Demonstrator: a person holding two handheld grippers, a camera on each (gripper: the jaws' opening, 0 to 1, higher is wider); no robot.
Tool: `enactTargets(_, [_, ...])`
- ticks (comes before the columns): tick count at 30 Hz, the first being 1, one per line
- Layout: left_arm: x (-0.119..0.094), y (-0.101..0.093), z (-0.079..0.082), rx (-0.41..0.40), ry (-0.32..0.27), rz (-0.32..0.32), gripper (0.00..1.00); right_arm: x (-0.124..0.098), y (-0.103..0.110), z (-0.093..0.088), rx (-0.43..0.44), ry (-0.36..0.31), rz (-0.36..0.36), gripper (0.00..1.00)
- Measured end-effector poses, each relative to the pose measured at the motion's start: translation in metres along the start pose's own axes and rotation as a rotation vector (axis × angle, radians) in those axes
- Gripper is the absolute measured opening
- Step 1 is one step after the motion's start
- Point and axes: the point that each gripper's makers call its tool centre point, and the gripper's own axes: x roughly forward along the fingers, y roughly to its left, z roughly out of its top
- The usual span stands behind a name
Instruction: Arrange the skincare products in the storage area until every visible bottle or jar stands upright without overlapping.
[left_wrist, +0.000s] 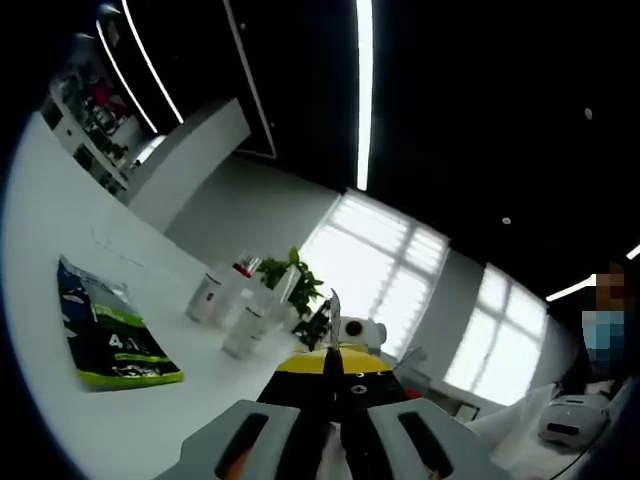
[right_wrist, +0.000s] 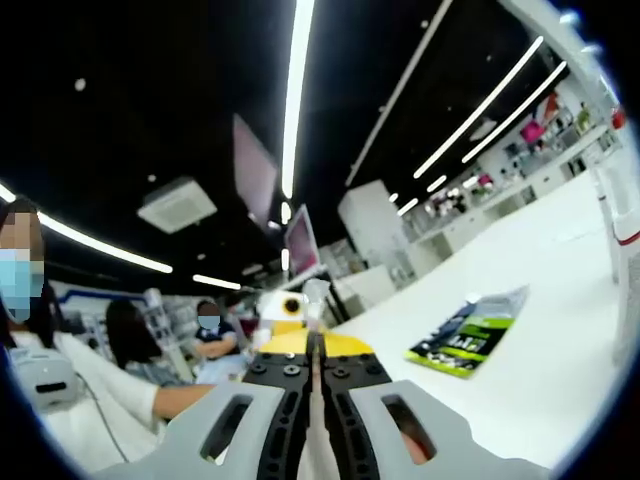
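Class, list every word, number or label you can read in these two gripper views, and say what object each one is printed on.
"4": large white figure on the dark-and-green packet lying on the white table; the rest of its print is blurred.
White bottles: labels too small to read.
Same packet in the right gripper view: print unreadable.

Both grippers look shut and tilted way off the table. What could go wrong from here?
1. The left gripper and right gripper have jaws closed; they would need opening before any grasp.
2. The white bottles stand clustered tightly beside the plant; reaching for one could topple its neighbours.
3. The green-black packet lies flat on the white table in front of the cluster; a low approach might drag it.
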Motion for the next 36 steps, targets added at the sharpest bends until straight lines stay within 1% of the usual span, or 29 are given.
enactTargets(1, [0.0,0.0,0.001,-0.004,-0.004,-0.002,0.01,0.0,0.0,0.0,-0.003,-0.002,-0.002,0.01])
enactTargets(3, [-0.004,-0.001,0.01,-0.057,-0.049,-0.032,0.01,0.002,0.004,0.001,0.0,-0.01,0.017,0.01])
enactTargets(5, [-0.006,-0.001,0.014,-0.051,-0.068,-0.033,0.01,0.003,0.003,0.001,0.039,-0.015,0.015,0.03])
enactTargets(6, [-0.003,-0.008,0.01,-0.054,-0.079,-0.041,0.01,0.003,0.002,0.003,0.058,-0.028,0.023,0.03])
enactTargets(7, [-0.003,-0.008,0.011,-0.061,-0.083,-0.046,0.01,0.003,0.002,0.004,0.065,-0.035,0.029,0.03])
enactTargets(13, [-0.003,-0.011,0.012,-0.069,-0.103,-0.053,0.01,0.004,0.004,0.003,0.071,-0.034,0.039,0.03])
enactTargets(15, [-0.005,-0.013,0.015,-0.076,-0.123,-0.062,0.01,0.007,0.006,0.0,0.068,-0.024,0.045,0.03])
enactTargets(18, [-0.003,-0.015,0.013,-0.069,-0.121,-0.059,0.01,0.009,0.006,-0.001,0.068,-0.022,0.052,0.02])
enactTargets(19, [-0.001,-0.015,0.01,-0.059,-0.109,-0.053,0.01,0.009,0.006,-0.002,0.066,-0.018,0.051,0.01])
enactTargets(21, [0.0,-0.015,0.007,-0.048,-0.097,-0.048,0.01,0.009,0.007,-0.003,0.077,-0.017,0.055,0.0])
enactTargets(24, [0.0,-0.015,0.006,-0.05,-0.098,-0.051,0.03,0.009,0.009,-0.002,0.109,-0.007,0.064,0.0])
enactTargets(28, [-0.001,-0.009,0.004,-0.049,-0.086,-0.029,0.05,0.006,0.006,0.004,0.141,-0.036,0.052,0.0])
enactTargets(31, [-0.001,-0.009,0.004,-0.059,-0.088,-0.031,0.05,0.003,0.002,0.008,0.166,-0.056,0.046,0.0])
enactTargets(32, [0.0,-0.012,0.004,-0.071,-0.091,-0.041,0.04,0.003,0.003,0.009,0.172,-0.056,0.048,0.0])
enactTargets(33, [-0.001,-0.011,0.005,-0.072,-0.092,-0.042,0.02,0.003,0.004,0.008,0.174,-0.055,0.051,0.0])
enactTargets(36, [-0.003,-0.008,0.009,-0.078,-0.093,-0.041,0.01,0.004,0.005,0.007,0.163,-0.052,0.051,0.0])
